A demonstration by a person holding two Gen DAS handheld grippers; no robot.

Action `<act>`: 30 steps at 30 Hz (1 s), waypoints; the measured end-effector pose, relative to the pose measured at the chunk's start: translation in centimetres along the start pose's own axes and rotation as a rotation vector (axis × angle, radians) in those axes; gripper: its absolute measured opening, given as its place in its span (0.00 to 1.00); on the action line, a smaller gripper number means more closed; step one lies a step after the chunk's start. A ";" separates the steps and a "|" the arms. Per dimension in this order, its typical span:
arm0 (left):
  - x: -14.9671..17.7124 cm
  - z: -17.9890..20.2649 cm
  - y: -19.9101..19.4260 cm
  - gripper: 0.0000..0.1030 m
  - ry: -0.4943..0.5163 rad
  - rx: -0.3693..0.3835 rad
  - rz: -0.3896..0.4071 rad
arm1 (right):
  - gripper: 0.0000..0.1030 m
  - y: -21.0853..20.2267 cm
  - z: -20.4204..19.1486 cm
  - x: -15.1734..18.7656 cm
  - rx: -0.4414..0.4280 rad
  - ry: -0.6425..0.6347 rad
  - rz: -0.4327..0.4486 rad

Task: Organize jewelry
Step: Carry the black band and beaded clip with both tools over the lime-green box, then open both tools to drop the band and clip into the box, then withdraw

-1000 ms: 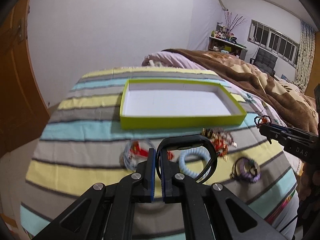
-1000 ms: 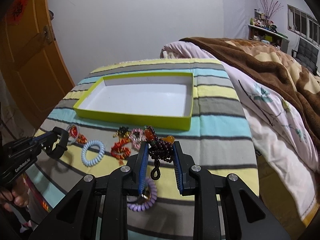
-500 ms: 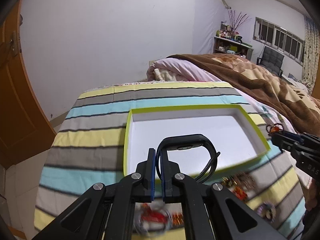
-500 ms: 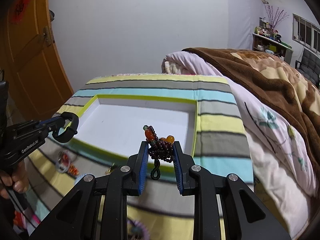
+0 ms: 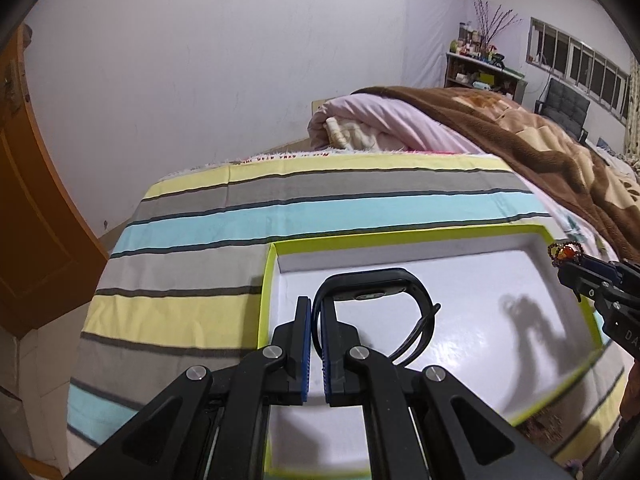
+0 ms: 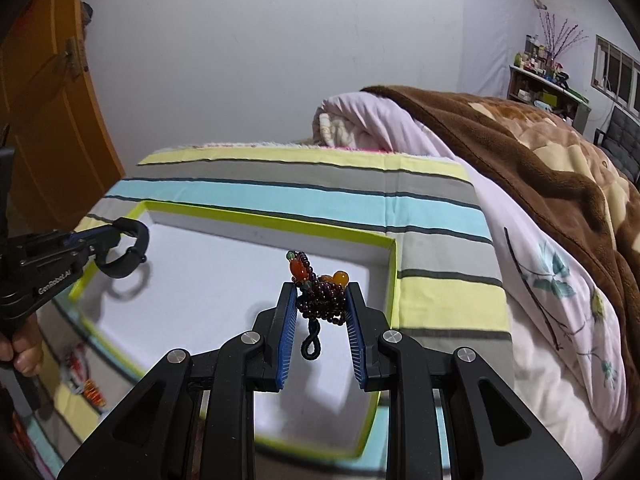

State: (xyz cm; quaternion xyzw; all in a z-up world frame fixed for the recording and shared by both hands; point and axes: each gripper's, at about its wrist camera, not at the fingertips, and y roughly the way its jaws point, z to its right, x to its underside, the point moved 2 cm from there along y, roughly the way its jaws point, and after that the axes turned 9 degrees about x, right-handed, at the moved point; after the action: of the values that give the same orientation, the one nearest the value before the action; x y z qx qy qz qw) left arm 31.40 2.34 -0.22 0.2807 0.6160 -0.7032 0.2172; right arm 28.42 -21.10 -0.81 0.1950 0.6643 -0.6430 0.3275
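Note:
A shallow box with a lime-green rim (image 5: 267, 280) (image 6: 394, 276) and white floor lies on the striped cloth. My left gripper (image 5: 316, 312) is shut on a black wristband (image 5: 372, 288) and holds it above the box's left part; it also shows in the right wrist view (image 6: 124, 252). My right gripper (image 6: 320, 296) is shut on a dark purple bead bracelet (image 6: 320, 292) with orange beads, above the box's right part; its tip and beads show in the left wrist view (image 5: 566, 252).
The striped cloth (image 5: 320, 196) covers the table. A pink quilt (image 6: 540, 280) and brown blanket (image 5: 540, 148) lie to the right. Loose red jewelry (image 6: 86, 384) lies near the box's front left. An orange door (image 6: 44, 100) stands left.
Both grippers have moved forward from over the loose jewelry to above the box, each still holding its piece. The box now fills the lower part of both views.

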 end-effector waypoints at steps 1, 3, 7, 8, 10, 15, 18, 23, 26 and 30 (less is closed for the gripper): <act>-0.1 -0.1 0.4 0.04 -0.002 -0.003 -0.009 | 0.24 0.5 0.0 -0.1 0.003 0.001 -0.007; -0.2 -0.4 1.3 0.04 -0.007 -0.008 -0.027 | 0.24 1.6 0.3 -0.2 0.011 0.005 -0.028; -0.4 -0.9 2.6 0.04 -0.020 -0.011 -0.052 | 0.24 2.9 1.1 -0.3 0.012 0.023 -0.046; -0.5 -0.9 2.9 0.04 -0.021 -0.013 -0.056 | 0.24 3.1 1.2 -0.4 0.005 0.025 -0.048; -0.5 -1.0 3.3 0.04 -0.024 -0.013 -0.067 | 0.24 3.4 1.2 -0.6 0.003 0.025 -0.056; -0.4 -0.9 3.8 0.04 -0.012 -0.020 -0.072 | 0.25 3.7 0.7 -0.4 0.010 0.004 -0.069; -0.4 -0.9 3.8 0.04 -0.009 -0.017 -0.076 | 0.26 3.6 0.7 -0.5 0.002 0.009 -0.063; -0.5 -0.9 3.1 0.06 -0.015 0.002 -0.053 | 0.34 2.5 0.6 -0.6 0.003 -0.001 -0.024; -0.3 -0.7 2.1 0.09 -0.016 0.015 -0.032 | 0.34 1.2 0.4 -0.4 0.012 -0.003 -0.001; 0.3 0.0 -0.1 0.09 -0.005 0.032 0.002 | 0.34 -1.3 0.2 0.0 0.015 0.005 0.040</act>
State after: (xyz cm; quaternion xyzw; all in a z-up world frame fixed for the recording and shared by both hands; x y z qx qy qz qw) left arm 31.13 2.38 -0.33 0.2828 0.6039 -0.7135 0.2148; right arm 27.58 -21.44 0.12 0.2123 0.6564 -0.6407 0.3370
